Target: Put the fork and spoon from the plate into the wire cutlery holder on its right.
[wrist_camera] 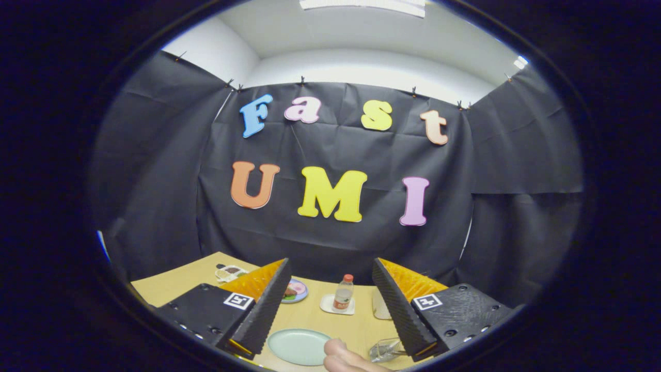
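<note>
My gripper (330,271) is open and held above the wooden table, with nothing between its fingers. Below and between the fingers lies a pale green plate (297,345); I cannot make out a fork or spoon on it. Just to the plate's right, by the right finger (397,305), sits the wire cutlery holder (386,350), partly hidden by that finger. A person's hand (345,357) rests on the table between plate and holder.
Beyond the fingers stand a small bottle with a red cap (343,293) on a white coaster, a white cup (381,306), a colourful plate (295,291) and a small dish (231,271). The table (330,320) ends near the black cloth wall.
</note>
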A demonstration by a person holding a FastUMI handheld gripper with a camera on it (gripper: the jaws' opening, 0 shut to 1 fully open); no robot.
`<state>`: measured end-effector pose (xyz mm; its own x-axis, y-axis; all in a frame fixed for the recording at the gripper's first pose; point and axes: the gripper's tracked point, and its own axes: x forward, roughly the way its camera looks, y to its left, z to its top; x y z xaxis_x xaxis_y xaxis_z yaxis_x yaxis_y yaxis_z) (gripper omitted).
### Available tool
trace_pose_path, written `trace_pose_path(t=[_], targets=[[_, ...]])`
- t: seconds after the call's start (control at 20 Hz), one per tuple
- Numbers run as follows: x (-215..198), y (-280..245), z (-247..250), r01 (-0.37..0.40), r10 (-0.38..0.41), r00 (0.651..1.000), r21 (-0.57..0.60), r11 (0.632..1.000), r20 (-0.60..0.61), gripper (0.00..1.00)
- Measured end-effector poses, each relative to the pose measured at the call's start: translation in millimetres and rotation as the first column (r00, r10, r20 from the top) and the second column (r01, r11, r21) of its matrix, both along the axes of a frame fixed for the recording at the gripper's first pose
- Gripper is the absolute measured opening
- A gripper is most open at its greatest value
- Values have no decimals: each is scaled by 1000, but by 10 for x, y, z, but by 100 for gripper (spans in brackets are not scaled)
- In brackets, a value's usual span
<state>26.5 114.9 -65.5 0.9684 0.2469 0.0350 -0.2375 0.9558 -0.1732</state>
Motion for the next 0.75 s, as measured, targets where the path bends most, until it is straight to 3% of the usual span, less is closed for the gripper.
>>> trace_pose_path(t=[0.75], targets=[[22,-231,-73,84,-80,995,66,994,-61,96]])
